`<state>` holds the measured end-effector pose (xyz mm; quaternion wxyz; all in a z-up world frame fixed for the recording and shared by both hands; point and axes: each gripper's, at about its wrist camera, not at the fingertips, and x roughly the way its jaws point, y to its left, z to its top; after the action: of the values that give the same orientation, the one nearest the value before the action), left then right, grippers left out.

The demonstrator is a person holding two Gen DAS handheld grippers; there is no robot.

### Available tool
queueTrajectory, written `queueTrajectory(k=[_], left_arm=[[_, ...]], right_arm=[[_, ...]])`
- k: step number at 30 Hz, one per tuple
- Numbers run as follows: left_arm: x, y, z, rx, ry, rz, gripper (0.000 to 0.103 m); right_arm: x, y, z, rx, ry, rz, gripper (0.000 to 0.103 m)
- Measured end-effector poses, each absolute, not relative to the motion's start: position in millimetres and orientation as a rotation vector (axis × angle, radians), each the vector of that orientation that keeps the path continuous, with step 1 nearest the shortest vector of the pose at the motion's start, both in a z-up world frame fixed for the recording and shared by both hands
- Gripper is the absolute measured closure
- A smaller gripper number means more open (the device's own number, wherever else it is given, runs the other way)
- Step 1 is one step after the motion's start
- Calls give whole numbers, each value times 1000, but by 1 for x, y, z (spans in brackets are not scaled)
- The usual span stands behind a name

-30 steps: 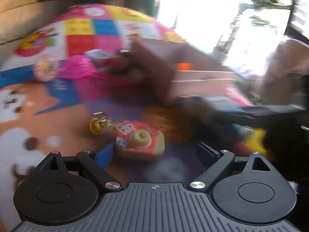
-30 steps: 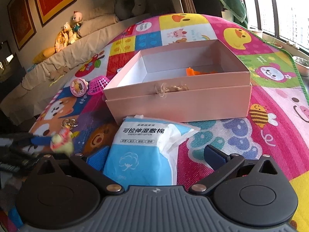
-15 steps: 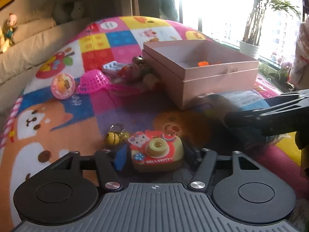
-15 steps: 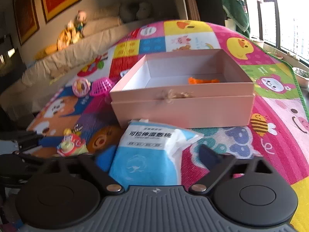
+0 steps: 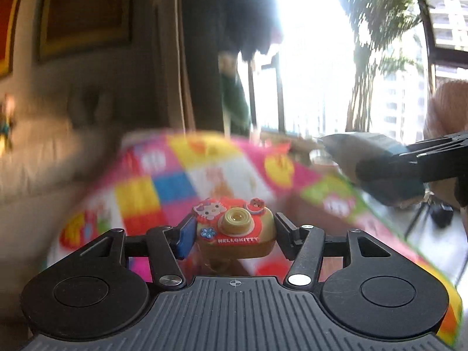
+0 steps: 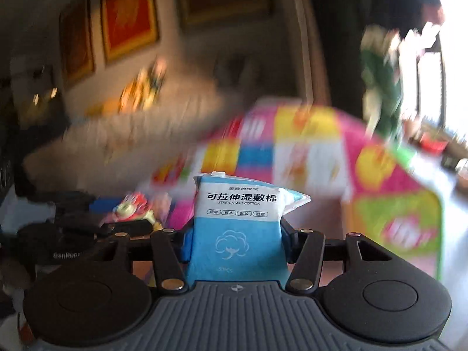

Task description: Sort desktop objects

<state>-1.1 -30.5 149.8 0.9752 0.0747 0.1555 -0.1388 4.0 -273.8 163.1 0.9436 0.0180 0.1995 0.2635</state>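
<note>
Left gripper [image 5: 234, 231]: my jaws clamp the red-and-yellow plastic toy camera [image 5: 235, 228], clear of the checked play mat [image 5: 175, 187]. Right gripper [image 6: 237, 239]: jaws just closing on the blue-and-white cotton-pad packet [image 6: 237, 228]. Both await sorting.

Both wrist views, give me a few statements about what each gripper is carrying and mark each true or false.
1. The left gripper is shut on the small red and yellow Hello Kitty toy camera. True.
2. The right gripper is empty. False: it is shut on the blue and white packet of wet cotton pads.
3. The packet stands upright between the jaws. True.
4. The toy camera lies on the colourful play mat. False: it is held above it.
</note>
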Motion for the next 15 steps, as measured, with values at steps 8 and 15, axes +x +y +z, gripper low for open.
queueTrajectory(k=[8,15], left_arm=[[92,-89,124,145,338,-343,41],[97,-70,78,87,510,-350,11]], right_arm=[[55,-299,178,87,343,383,49],[89,-298,149,84,444,352,49]])
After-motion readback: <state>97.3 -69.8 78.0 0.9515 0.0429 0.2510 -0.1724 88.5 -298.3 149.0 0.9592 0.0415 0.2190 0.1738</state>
